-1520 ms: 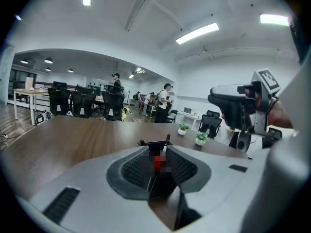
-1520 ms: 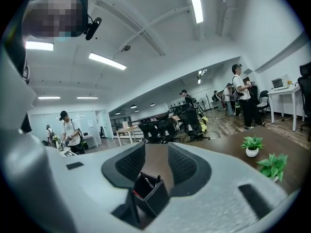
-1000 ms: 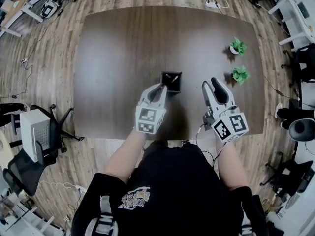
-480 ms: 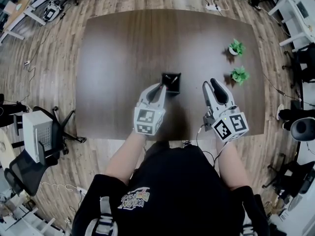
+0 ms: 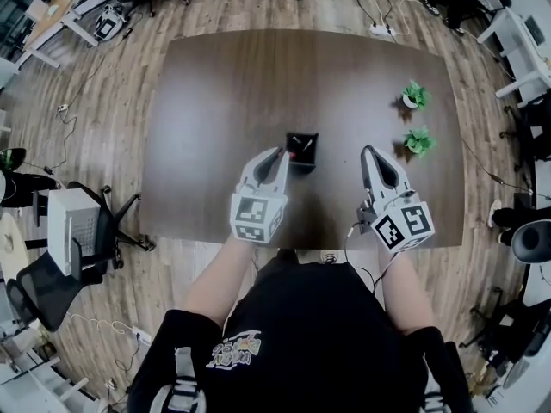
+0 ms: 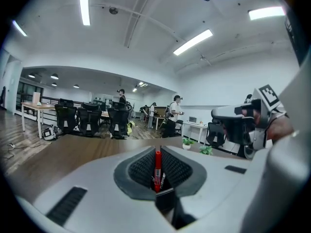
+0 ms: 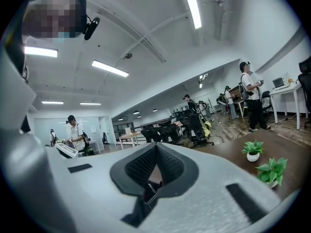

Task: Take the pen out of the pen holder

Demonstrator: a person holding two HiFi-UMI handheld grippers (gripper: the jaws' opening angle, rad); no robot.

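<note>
Red pen (image 6: 157, 166) stands upright, pinched in the left fingers (image 6: 138, 171); the right fingers (image 7: 141, 166) just closed empty.

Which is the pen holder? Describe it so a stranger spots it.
On the dark wooden table, look near the middle. The pen holder is a black square open-topped cup; its neighbours to the right are green potted plants.

Left gripper (image 5: 280, 153): jaws clamped on red pen (image 6: 157, 168), pointing forward, near level.
Right gripper (image 5: 368, 151): jaws just closed, tips together, nothing between them.
Both forearms extended forward; grippers side by side, apart.
</note>
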